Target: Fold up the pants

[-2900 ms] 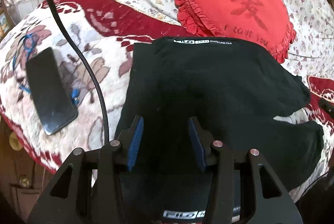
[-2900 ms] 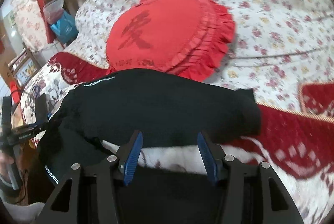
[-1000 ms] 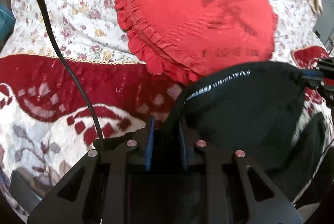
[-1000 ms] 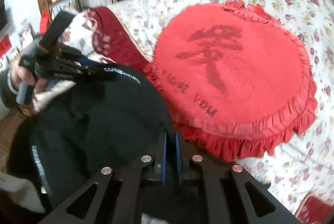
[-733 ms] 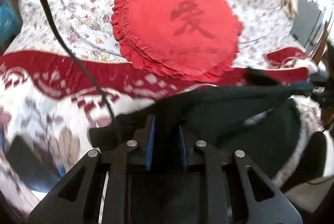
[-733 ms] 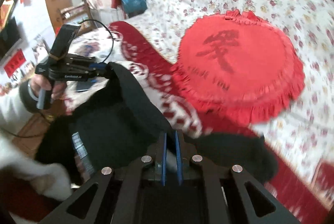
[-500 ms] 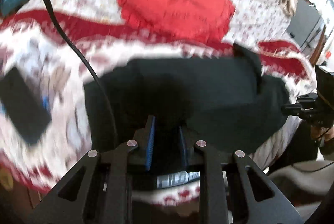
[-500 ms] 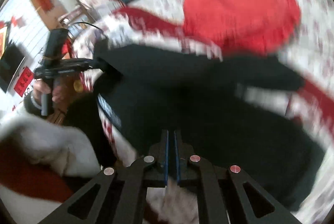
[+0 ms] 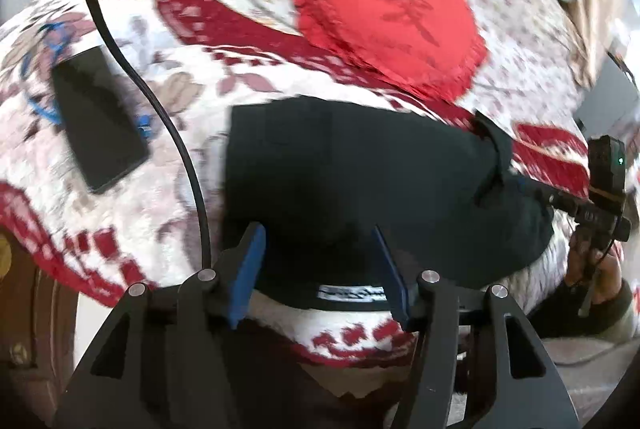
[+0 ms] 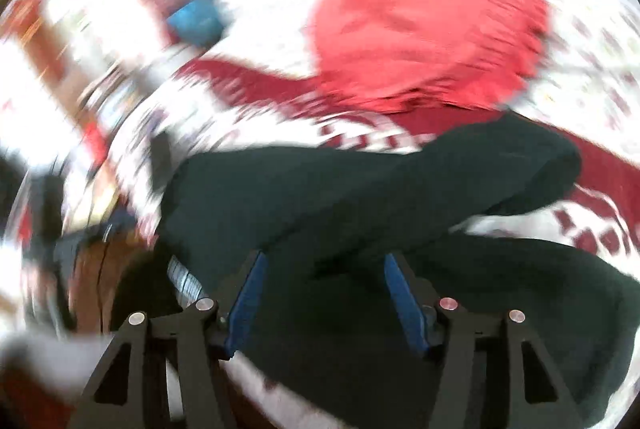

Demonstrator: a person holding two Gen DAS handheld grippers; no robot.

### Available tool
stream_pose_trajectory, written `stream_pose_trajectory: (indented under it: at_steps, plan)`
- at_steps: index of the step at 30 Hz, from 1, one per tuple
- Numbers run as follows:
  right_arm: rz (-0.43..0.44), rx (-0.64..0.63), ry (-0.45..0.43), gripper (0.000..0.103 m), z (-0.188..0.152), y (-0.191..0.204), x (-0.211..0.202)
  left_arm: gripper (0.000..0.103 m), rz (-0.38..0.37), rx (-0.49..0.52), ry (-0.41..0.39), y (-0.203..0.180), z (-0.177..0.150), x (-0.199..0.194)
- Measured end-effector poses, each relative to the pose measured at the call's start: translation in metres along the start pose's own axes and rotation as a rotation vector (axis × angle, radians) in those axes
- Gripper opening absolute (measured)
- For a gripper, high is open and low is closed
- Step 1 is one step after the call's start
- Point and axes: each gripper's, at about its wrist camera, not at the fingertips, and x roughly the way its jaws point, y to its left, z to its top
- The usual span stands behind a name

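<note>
A plush red-and-white blanket (image 9: 132, 197) covers the bed, a frilled red cushion (image 9: 388, 17) behind. The black pants (image 9: 360, 181) lie folded on it, soft and matte. Left gripper (image 9: 318, 271) and right gripper (image 10: 326, 299) are both opening, pads clear of the cloth.

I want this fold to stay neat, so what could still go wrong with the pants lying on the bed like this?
1. The black pants reach the near edge of the bed, waistband label at the rim; they could slide off.
2. Both jaw sets are opening over the cloth; the left hand-held gripper or right hand-held gripper might snag it when pulling away.
3. The phone and cable lie close beside the pants and could get dragged.
</note>
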Motion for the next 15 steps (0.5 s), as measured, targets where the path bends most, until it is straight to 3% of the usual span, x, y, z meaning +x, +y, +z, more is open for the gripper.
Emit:
stream_pose_trajectory:
  at_steps: [2, 5, 8, 11, 12, 14, 15]
  plan:
    - [-0.034, 0.085, -0.032, 0.063, 0.015, -0.011, 0.001, 0.065, 0.041, -0.057, -0.022, 0.009, 0.003, 0.002]
    - [-0.122, 0.129, -0.018, 0.068, 0.035, -0.017, 0.015, 0.067, 0.054, -0.136, -0.019, 0.019, 0.007, 0.013]
    - [-0.121, 0.164, 0.036, 0.066, 0.038, -0.026, 0.045, 0.067, 0.072, -0.152, 0.012, 0.015, 0.010, 0.030]
    - [-0.125, 0.163, 0.017, 0.024, 0.031, -0.039, 0.050, 0.066, 0.099, -0.142, 0.016, 0.007, 0.015, 0.045]
    - [-0.080, 0.182, 0.005, 0.012, 0.028, -0.045, 0.045, 0.065, 0.091, -0.132, 0.008, 0.006, 0.017, 0.046]
    - [-0.067, 0.181, -0.011, 0.003, 0.025, -0.049, 0.032, 0.029, 0.095, -0.093, -0.008, -0.002, 0.020, 0.044]
    - [-0.061, 0.161, -0.032, 0.003, 0.023, -0.048, 0.018, 0.025, 0.098, -0.074, -0.009, -0.006, 0.022, 0.043]
